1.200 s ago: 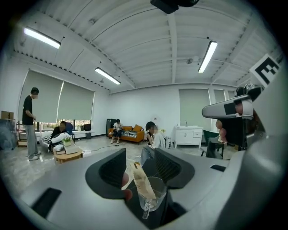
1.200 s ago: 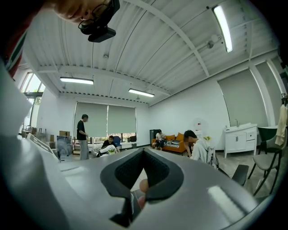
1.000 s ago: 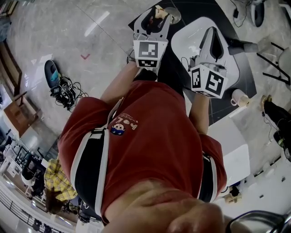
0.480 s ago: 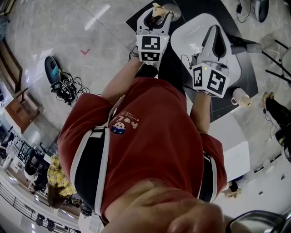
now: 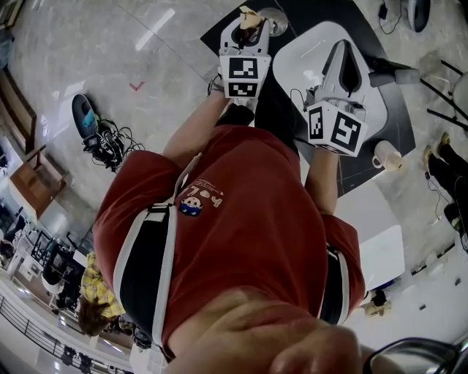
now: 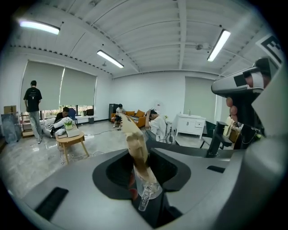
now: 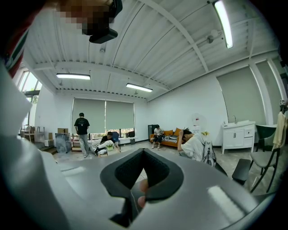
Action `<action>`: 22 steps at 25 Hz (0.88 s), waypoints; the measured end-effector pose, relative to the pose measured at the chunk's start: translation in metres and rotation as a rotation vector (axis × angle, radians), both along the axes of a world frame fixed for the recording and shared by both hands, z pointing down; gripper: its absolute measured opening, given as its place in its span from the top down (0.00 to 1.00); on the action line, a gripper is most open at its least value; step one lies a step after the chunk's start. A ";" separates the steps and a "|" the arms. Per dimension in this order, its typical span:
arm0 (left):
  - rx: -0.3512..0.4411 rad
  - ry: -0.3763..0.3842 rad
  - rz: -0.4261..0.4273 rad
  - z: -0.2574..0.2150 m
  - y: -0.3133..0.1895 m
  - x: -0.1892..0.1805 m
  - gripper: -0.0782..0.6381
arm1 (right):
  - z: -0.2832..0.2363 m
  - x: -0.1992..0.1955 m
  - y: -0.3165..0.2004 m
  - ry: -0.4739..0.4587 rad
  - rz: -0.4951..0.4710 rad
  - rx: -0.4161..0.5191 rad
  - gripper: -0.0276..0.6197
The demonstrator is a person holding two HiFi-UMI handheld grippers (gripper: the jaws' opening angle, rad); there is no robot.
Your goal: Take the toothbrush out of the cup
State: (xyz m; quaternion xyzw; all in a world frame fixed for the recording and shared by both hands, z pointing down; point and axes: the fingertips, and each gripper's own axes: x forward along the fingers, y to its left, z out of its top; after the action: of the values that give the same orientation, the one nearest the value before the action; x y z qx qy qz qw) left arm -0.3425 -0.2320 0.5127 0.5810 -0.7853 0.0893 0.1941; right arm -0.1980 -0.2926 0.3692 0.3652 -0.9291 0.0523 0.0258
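In the left gripper view a clear cup (image 6: 146, 191) with a handle sits between the jaws of my left gripper (image 6: 145, 179). The jaws have just been closing, and they now press on the cup's sides. A tan toothbrush (image 6: 137, 148) stands in the cup and leans up and to the left. The head view shows the left gripper (image 5: 250, 26) at the top, with the toothbrush (image 5: 247, 14) poking out past its tip. My right gripper (image 5: 342, 50) hangs shut over the white table (image 5: 303, 55). Nothing is between its jaws (image 7: 137, 197).
A dark mat (image 5: 322, 14) lies under the white table, and a round clear thing (image 5: 276, 20) sits just right of the left gripper's tip. A pale mug (image 5: 385, 155) stands at the right. A bag with cables (image 5: 95, 135) lies on the floor at left. Several people are across the room.
The left gripper moved forward and down to the cup, and the toothbrush now stands at its tip. The right gripper stayed where it was.
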 end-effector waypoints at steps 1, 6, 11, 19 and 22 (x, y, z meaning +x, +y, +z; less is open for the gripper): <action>0.000 -0.005 0.003 0.000 -0.001 0.000 0.74 | 0.000 0.000 0.000 0.001 0.001 0.001 0.94; 0.004 -0.015 0.009 -0.002 -0.001 -0.001 0.78 | -0.002 -0.001 0.002 0.007 0.007 0.005 0.94; 0.050 -0.028 0.020 -0.014 -0.003 0.000 0.82 | -0.006 0.001 0.004 -0.002 0.019 0.009 0.94; 0.113 -0.064 0.044 -0.039 -0.006 0.005 0.82 | -0.013 0.010 0.010 -0.009 0.043 0.029 0.94; 0.139 -0.076 0.051 -0.047 -0.006 0.006 0.82 | -0.015 0.014 0.014 -0.016 0.053 0.041 0.94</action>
State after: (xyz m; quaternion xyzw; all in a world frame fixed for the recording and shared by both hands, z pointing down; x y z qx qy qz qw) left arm -0.3366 -0.2376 0.4660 0.6091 -0.7814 0.0613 0.1212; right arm -0.1843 -0.2784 0.3537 0.3899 -0.9201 0.0368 0.0094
